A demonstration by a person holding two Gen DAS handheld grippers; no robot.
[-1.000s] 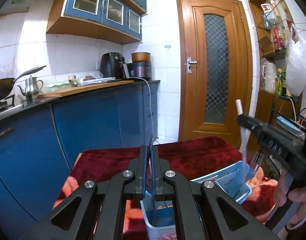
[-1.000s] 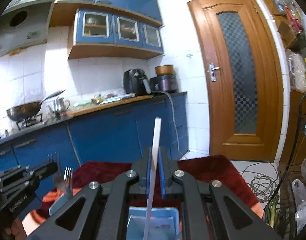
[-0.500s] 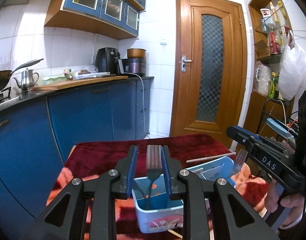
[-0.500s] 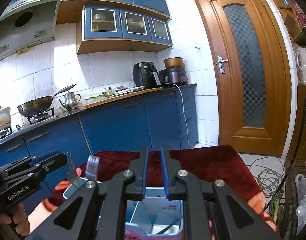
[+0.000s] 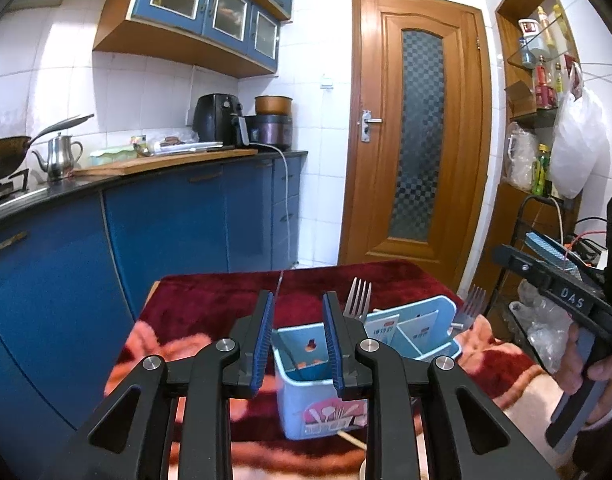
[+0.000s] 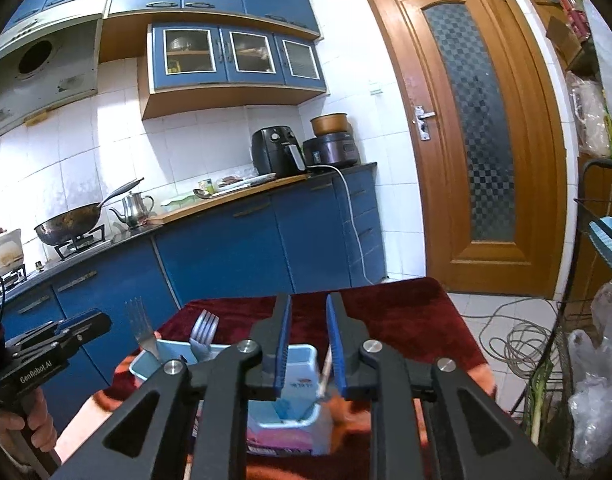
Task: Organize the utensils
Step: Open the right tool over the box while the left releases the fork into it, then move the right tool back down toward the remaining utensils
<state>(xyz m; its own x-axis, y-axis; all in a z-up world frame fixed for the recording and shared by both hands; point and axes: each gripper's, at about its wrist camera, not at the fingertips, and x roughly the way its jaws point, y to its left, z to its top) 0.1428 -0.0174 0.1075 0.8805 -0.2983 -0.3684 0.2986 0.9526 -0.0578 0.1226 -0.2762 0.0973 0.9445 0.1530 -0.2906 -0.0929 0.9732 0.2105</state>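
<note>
A light blue utensil holder [image 5: 326, 404] with compartments stands on the red-clothed table; it also shows in the right wrist view [image 6: 301, 364]. Two forks stand in it, tines up: one [image 5: 358, 300] behind my left gripper and one [image 5: 472, 304] at its far side; the right wrist view shows them as well [image 6: 203, 330] [image 6: 139, 326]. A pale chopstick [image 6: 325, 372] leans in the compartment near my right gripper. My left gripper [image 5: 297, 340] is open and empty just above the holder. My right gripper [image 6: 309, 344] is open and empty above the holder's other end.
The table carries a red patterned cloth [image 5: 209, 304]. Blue kitchen cabinets [image 5: 165, 216] run along the left with a kettle [image 5: 59, 156] and air fryer [image 5: 215, 122]. A wooden door [image 5: 418, 140] is behind. Cables [image 6: 514, 340] lie on the floor to the right.
Both grippers were shut on utensils a second ago, the left on a fork and the right on a chopstick. Both opened, leaving these in the holder, and drew back slightly.
</note>
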